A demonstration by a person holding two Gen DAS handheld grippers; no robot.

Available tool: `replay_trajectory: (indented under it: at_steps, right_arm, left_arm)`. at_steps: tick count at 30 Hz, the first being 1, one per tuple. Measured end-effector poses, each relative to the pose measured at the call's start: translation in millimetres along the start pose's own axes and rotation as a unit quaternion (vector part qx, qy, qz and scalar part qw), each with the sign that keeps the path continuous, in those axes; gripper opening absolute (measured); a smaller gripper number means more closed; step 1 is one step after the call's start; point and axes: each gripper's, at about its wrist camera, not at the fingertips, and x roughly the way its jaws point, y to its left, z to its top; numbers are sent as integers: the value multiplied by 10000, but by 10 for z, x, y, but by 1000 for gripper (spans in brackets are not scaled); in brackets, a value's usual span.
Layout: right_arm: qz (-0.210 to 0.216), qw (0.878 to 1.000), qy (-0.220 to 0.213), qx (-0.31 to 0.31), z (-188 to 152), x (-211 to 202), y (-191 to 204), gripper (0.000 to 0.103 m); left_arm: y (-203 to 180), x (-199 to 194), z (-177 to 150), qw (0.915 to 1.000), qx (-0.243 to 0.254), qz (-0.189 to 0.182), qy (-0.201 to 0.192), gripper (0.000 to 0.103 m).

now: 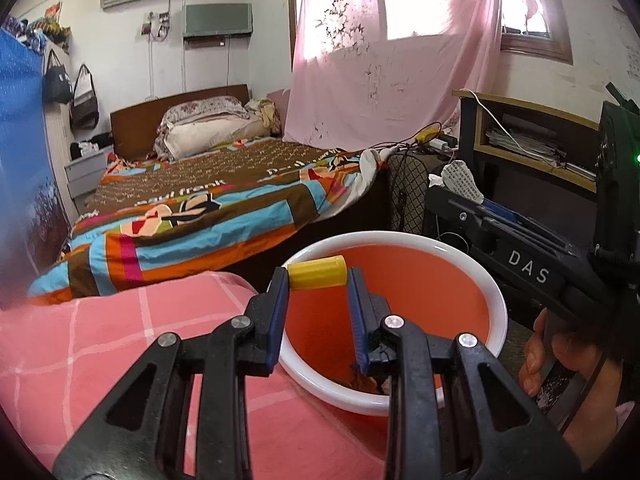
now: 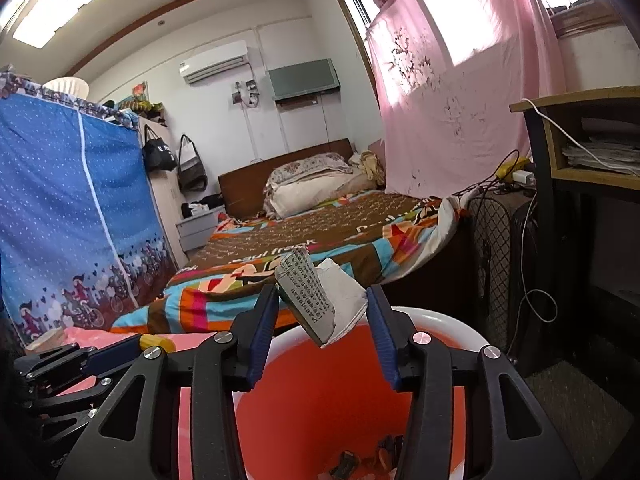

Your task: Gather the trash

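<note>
Left gripper (image 1: 318, 280): clenched on a short yellow cylinder (image 1: 317, 272), which lies crosswise between the blue fingertips (image 1: 279, 292), one end against each.
Left gripper pose: pointing forward and slightly down, its tips over the near rim of the bin.
Right gripper (image 2: 322, 312): grasping a crumpled printed paper (image 2: 320, 300); the wad sticks up and forward beyond the pads (image 2: 380, 320).
Right gripper pose: tilted down over the bin's mouth, to the right of the left gripper; its black body marked DAS (image 1: 528, 268) crosses the left wrist view.
Right hand (image 1: 560, 364): wrapped around the handle, partly cut off at the edge.
Bin (image 1: 492, 292): white rim, orange inside, directly below both grippers.
Bin contents (image 2: 360, 462): a few dark scraps at the bottom, partly behind the fingers, too blurred to name.
Pink checked cloth (image 1: 120, 340): below and left of the left gripper, touching the bin's rim.
Bed (image 1: 208, 200): well ahead of both grippers.
</note>
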Motion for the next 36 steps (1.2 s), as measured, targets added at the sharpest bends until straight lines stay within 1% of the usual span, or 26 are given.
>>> replay_trajectory:
  at_steps: [5,7,10,20,29,32,36]
  right_arm:
    - [-6,9999,99,14,-17,37,0,47]
    - [-11,9999,119,27,-24,46,-8,50]
    - [-27,9999,143,38,-22,61,-26,51]
    - [-37,9999,160,38,-23,78,-40,54]
    - [-31,9999,127,26,-42,102,-21,62]
    - [-34,9999,126,29,-41,103,-26,68]
    - [-45,9999,97,53,-17,106,-8,76]
  left_arm:
    - [24,56,-16,9997,-132,-123,157,33]
    - [32,85,-27,9996,-145,-137,207,34]
    - [42,108,-32,9994,-166,-142,257,35]
    - [138,97,-16,9991,-338,-62,261,41]
    - [269,12,-18,9986,-482,91,180,48]
    - [324,-38,-26,9984,-529,163,141,54]
    - [397,-111,-25,9974,-634,325,68,70]
